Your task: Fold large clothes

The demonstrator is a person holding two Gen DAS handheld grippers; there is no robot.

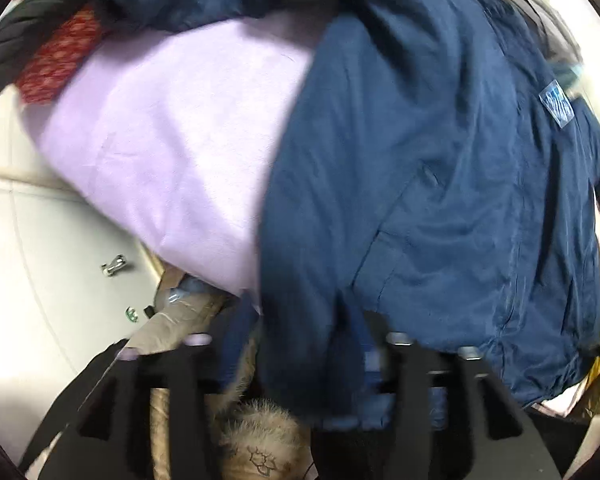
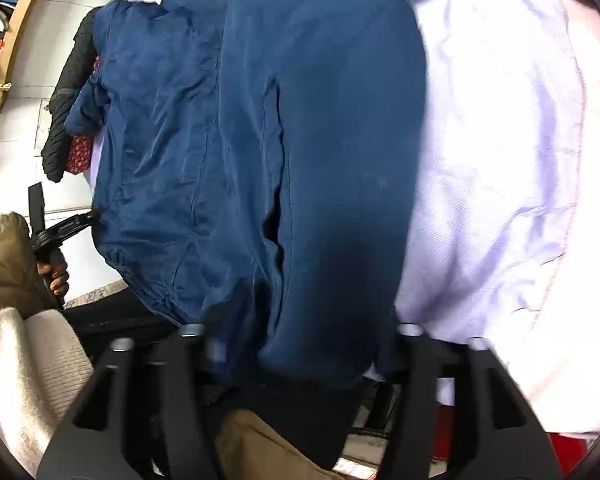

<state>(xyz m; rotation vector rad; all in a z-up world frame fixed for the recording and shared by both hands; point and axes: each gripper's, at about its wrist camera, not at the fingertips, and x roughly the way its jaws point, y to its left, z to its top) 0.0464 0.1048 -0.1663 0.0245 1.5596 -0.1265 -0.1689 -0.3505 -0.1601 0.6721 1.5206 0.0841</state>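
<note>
A large navy blue jacket point(image 1: 420, 168) lies spread over a lilac sheet point(image 1: 172, 132) on a bed or table. In the left wrist view the jacket's hem hangs down between the left gripper's point(image 1: 300, 344) fingers, which stand wide apart. In the right wrist view the jacket point(image 2: 300, 160) also drapes down between the right gripper's point(image 2: 300, 332) spread fingers. The cloth hides both sets of fingertips. The left gripper point(image 2: 66, 226) shows in the right wrist view at the jacket's far corner, held by a hand.
A black garment point(image 1: 24, 28) and a red patterned cloth point(image 1: 60, 60) lie at the sheet's far end. A fur-trimmed tan coat point(image 1: 256, 432) hangs below the left gripper. White tiled floor point(image 1: 28, 240) holds small metal bits. A beige knit point(image 2: 24, 364) sits at lower left.
</note>
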